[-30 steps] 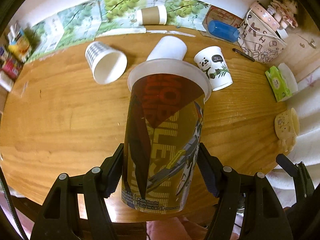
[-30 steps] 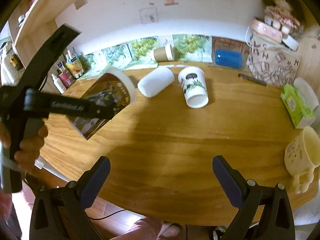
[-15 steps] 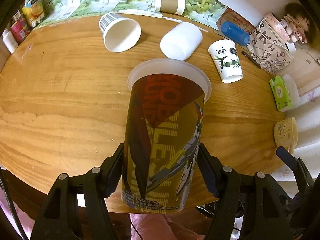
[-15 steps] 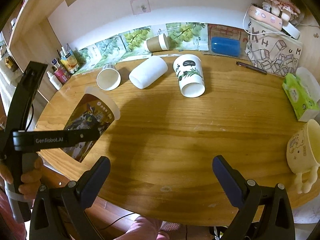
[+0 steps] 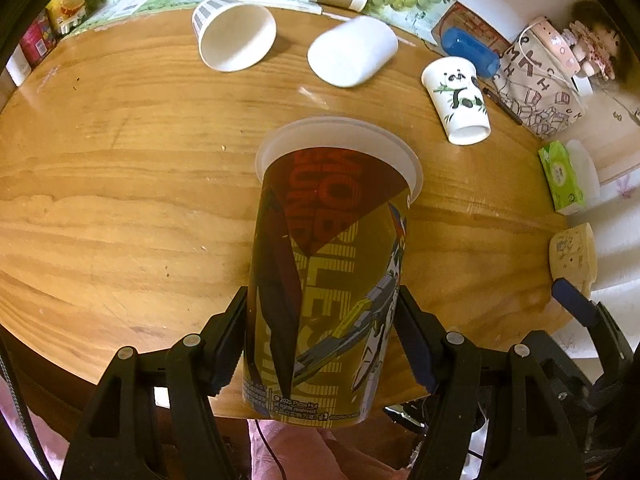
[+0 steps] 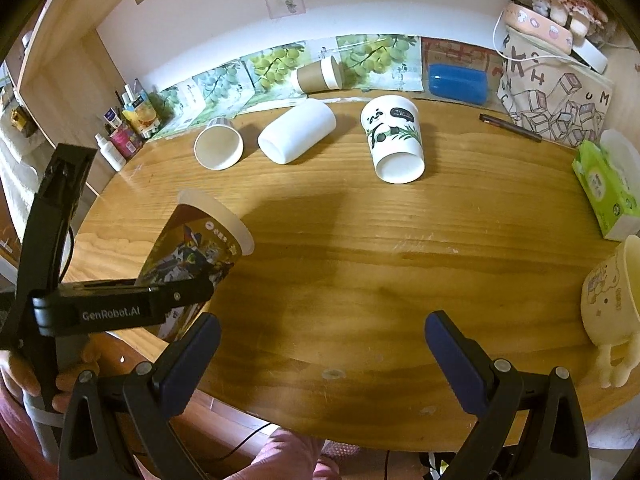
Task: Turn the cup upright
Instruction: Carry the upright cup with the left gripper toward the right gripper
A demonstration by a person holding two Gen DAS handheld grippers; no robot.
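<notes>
Two grippers, left gripper (image 5: 322, 336) clamping printed cup (image 5: 328, 272), base cropped, right gripper (image 6: 322, 354) wide, empty

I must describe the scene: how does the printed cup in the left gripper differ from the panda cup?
The printed cup is held tilted above the table by the left gripper; the panda cup lies on its side on the table. The printed cup is dark yellow-red; the panda cup is white. Neither stands upright.

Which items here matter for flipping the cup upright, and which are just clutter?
Job:
printed cup, tilted, clamped in left gripper
wooden table
right gripper, open, holding nothing

Lying about:
panda cup
plain white cup
striped cup
brown cup
tissue pack
pen
</notes>
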